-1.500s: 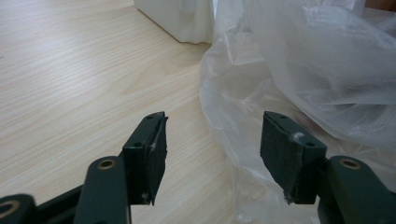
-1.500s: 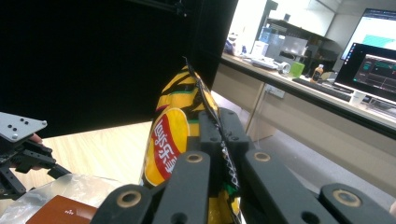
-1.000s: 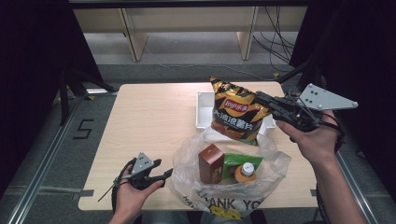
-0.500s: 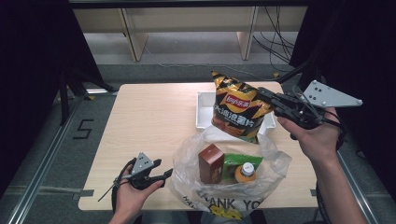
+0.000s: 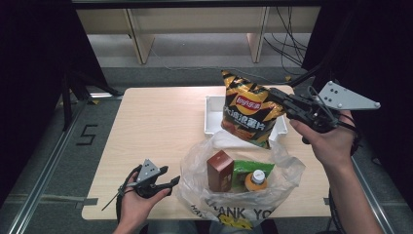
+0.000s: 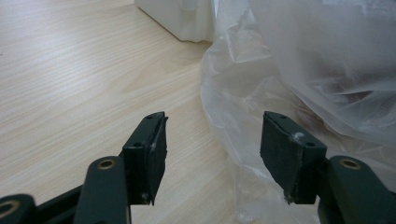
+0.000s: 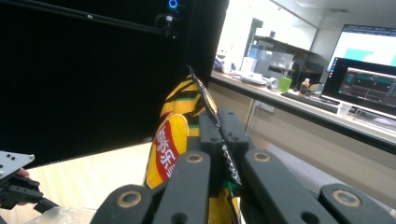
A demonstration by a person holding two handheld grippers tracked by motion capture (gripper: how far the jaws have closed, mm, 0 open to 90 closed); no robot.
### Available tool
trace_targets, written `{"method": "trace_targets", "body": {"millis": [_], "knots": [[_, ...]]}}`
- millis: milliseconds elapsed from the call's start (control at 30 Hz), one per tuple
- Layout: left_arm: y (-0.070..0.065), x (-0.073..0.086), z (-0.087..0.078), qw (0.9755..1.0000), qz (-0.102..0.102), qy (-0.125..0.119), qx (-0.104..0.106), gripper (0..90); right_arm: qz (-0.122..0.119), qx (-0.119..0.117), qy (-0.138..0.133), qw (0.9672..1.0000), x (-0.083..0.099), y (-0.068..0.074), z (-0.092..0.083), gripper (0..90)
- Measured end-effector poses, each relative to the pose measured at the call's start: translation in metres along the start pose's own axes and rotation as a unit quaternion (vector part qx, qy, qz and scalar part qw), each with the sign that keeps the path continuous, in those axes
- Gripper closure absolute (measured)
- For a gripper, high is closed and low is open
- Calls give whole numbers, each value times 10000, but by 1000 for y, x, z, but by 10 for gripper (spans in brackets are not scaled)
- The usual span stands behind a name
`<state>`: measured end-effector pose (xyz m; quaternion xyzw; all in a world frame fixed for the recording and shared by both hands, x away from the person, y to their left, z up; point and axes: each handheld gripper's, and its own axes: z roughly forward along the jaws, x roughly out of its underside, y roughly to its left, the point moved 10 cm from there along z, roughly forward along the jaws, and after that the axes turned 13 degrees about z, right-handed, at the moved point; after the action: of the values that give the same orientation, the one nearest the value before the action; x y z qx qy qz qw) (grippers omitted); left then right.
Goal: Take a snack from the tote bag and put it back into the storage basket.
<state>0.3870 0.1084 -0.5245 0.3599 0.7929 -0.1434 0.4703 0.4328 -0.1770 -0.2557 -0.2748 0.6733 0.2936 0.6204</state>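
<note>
Crisps in a yellow-and-black bag [image 5: 249, 113] hang pinched in the right hand-held gripper [image 5: 278, 96], sealed, red logo

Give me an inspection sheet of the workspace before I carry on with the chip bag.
Surface: light wooden table, bare on its left half.
Job's things: chip bag held up above the white tray; clear plastic bag at the near edge holds a brown carton, a green packet and an orange-capped bottle.
Clutter: nothing seen.
Grippers: right gripper clamped on the chip bag's edge; left gripper jaws apart, low over the table beside the plastic bag.
Cables: a black cable trails from the left gripper; more lie on the floor behind.
Surroundings: black curtains, wooden furniture legs, floor mark "5".
</note>
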Motion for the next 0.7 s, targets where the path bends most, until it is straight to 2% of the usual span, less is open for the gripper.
{"method": "trace_targets", "body": {"millis": [67,100,167,200,267,300,333,433,467,500,567,667,700], "knots": [[0,0,0,10000,-16,-2,-5,407,-94,-2,-62,9999,-2,-1,1,900],[0,0,1,10000,-20,0,-2,407,16,-28,-9,10000,-2,1,1,900],[0,0,0,10000,45,14,-11,407,-41,-5,-38,10000,-4,0,1,900],[0,0,0,10000,45,14,-11,406,27,3,-9,10000,-3,1,1,900],[0,0,0,10000,37,6,-12,407,-69,-35,-68,9999,-6,1,1,900],[-1,0,1,10000,-30,-2,17,407,26,18,-67,10000,-7,2,1,900],[-1,0,1,10000,-30,-3,16,407,-57,-34,-75,9999,-9,2,1,900],[-1,0,1,10000,-34,-4,15,407,19,-22,-66,10000,-10,3,2,900],[-1,0,1,10000,-24,-1,3,407,-100,23,-129,9999,-12,1,2,900],[0,0,1,10000,36,4,-10,407,-98,-17,-128,9999,-14,2,3,900],[0,0,0,10000,32,8,-7,407,-130,26,-146,9998,-16,2,3,900],[-1,0,1,10000,-30,-19,25,407,-135,5,-166,9998,-18,1,3,900],[0,-1,0,10000,-4,-13,4,406,-60,19,-152,9999,-18,1,3,900]]}}
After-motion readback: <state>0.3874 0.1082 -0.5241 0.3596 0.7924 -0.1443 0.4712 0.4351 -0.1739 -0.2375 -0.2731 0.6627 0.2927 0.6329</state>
